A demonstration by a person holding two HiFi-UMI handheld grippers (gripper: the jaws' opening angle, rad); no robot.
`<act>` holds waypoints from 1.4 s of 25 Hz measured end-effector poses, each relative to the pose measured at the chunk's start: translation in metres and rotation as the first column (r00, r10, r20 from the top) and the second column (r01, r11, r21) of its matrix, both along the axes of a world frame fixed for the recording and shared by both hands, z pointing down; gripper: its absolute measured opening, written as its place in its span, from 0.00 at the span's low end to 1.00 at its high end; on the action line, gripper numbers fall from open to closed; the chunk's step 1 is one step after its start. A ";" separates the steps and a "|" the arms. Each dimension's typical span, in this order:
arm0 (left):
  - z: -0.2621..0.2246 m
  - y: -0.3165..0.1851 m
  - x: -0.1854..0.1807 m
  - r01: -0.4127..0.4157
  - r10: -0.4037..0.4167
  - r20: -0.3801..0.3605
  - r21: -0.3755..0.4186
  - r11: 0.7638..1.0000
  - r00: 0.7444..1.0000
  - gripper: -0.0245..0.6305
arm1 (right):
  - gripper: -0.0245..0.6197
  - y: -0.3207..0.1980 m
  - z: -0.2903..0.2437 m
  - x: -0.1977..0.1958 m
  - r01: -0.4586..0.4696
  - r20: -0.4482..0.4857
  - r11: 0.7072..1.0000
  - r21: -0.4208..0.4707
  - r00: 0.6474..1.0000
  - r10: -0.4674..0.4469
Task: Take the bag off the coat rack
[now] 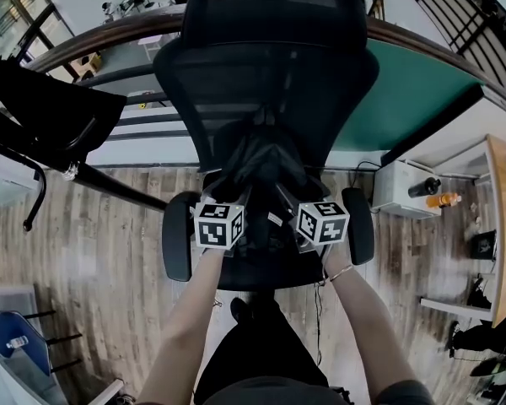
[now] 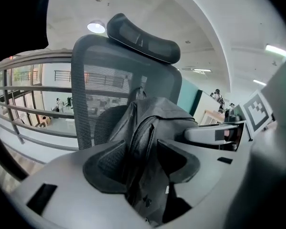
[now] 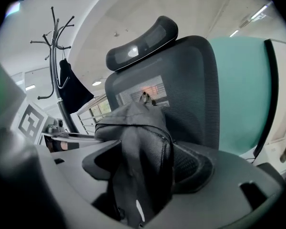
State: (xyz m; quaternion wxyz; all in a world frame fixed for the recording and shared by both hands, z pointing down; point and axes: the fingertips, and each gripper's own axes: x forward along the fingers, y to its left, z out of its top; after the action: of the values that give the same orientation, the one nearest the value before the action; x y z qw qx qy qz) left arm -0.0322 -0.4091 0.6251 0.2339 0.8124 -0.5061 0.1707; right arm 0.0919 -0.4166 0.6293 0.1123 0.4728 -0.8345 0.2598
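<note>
The bag (image 1: pixel 266 163) is seen at centre frame in the head view, off the coat rack (image 3: pixel 56 37) and propped on the office chair (image 1: pixel 270 66) seat against the backrest. It is flanked, not pinched, by the spread jaws of the left gripper (image 2: pixel 143 159) and right gripper (image 3: pixel 140 163). Left unsupported, it could be tipped forward off the seat if fabric is snagged during withdrawal.

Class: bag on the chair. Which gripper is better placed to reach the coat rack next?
Left, likely: the coat rack stands on the left gripper's side of the chair; the right gripper would cross the bag.
</note>
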 end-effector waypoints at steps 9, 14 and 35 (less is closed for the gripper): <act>-0.034 0.022 -0.011 0.019 -0.020 0.006 0.079 0.997 1.000 0.34 | 0.51 0.019 -0.033 0.017 -0.098 0.004 0.992 0.078 0.995 0.098; -0.054 0.043 -0.020 0.033 -0.033 -0.004 0.116 0.993 0.999 0.32 | 0.47 0.042 -0.061 0.015 -0.117 0.044 0.986 0.122 0.993 0.112; -0.111 0.131 -0.039 0.033 -0.030 -0.015 0.240 0.970 0.999 0.11 | 0.11 0.153 -0.109 0.020 -0.167 0.066 0.970 0.175 0.985 0.157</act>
State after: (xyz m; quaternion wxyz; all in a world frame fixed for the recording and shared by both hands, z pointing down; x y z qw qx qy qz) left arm -0.0709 -0.2779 0.5146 0.1392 0.8275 -0.5347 0.1000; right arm 0.1121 -0.2637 0.5203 0.0262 0.5407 -0.8157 0.2039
